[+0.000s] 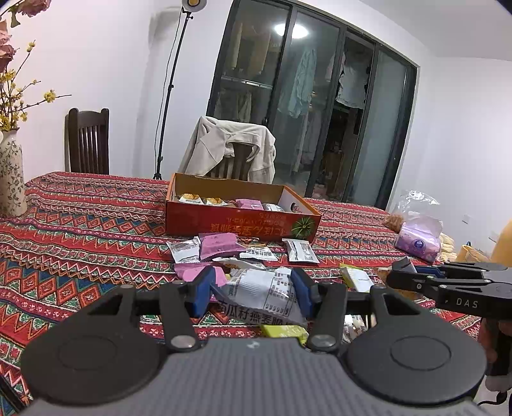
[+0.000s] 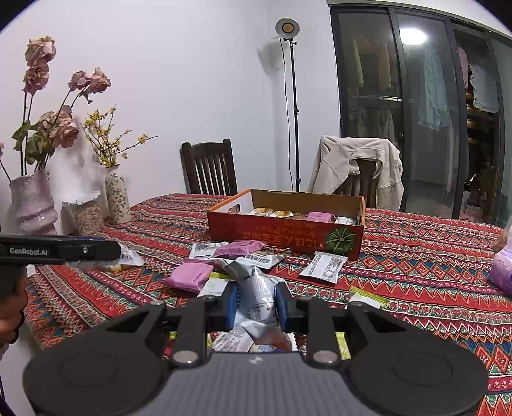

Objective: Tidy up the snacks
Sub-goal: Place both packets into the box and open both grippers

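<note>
Patterned tablecloth (image 1: 80, 230), left claw (image 1: 252, 296) pinching grey packet (image 1: 262, 294), right claw (image 2: 256, 304) marked DAS pinching silver packet (image 2: 257, 297)

One box (image 2: 284, 232); two chairs (image 2: 209, 169); three vases (image 2: 32, 204)

- Plain white walls (image 2: 192, 64) enclose the room.
- A dark-framed sliding glass door (image 1: 307, 105) reflects a round ceiling light (image 1: 289, 30); clothes hang behind it.
- A tall black floor lamp (image 2: 289, 105) stands by the wall.
- Two dark wooden slatted chairs (image 2: 208, 169) stand at the table's far edge; one carries a beige jacket (image 2: 358, 166).
- A red patterned tablecloth (image 1: 80, 217) covers the table.
</note>
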Demonstrator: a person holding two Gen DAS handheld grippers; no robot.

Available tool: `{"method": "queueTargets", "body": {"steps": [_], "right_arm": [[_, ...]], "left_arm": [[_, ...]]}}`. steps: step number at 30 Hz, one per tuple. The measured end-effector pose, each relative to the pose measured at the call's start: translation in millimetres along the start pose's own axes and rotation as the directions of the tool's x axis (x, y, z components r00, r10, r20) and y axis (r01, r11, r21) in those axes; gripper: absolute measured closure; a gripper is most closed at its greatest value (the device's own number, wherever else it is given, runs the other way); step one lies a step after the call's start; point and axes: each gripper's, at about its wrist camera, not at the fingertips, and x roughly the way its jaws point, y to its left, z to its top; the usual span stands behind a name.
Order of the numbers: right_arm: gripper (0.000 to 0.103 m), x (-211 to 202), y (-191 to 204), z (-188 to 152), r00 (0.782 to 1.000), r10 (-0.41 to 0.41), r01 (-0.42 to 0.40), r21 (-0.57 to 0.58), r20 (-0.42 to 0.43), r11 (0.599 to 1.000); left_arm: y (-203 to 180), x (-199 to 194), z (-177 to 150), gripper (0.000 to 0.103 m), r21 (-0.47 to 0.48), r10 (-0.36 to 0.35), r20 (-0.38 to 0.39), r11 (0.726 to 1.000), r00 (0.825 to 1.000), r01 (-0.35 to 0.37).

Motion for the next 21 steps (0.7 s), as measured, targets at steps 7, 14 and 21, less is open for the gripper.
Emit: {"method": "queueTargets", "body": {"steps": [7, 14, 21], "right_arm": [[0.079, 8, -2, 5, 0.999, 0.045, -0.045, 0.030, 0.007, 0.999], [0.079, 42, -11, 24, 0.999, 0.032, -0.032, 0.006, 0.002, 0.999], [0.079, 81, -26, 57, 0.999, 0.040, -0.039, -0.024, 0.027, 0.999]], "left_arm": [[6, 14, 11, 0.050, 0.005, 0.009, 0.001, 1.000, 1.000, -0.009], [21, 45, 28, 0.050, 0.001, 0.024, 0.003, 1.000, 1.000, -0.024], [39, 92, 58, 0.050, 0.022, 0.027, 0.013, 0.999, 1.000, -0.028]]}}
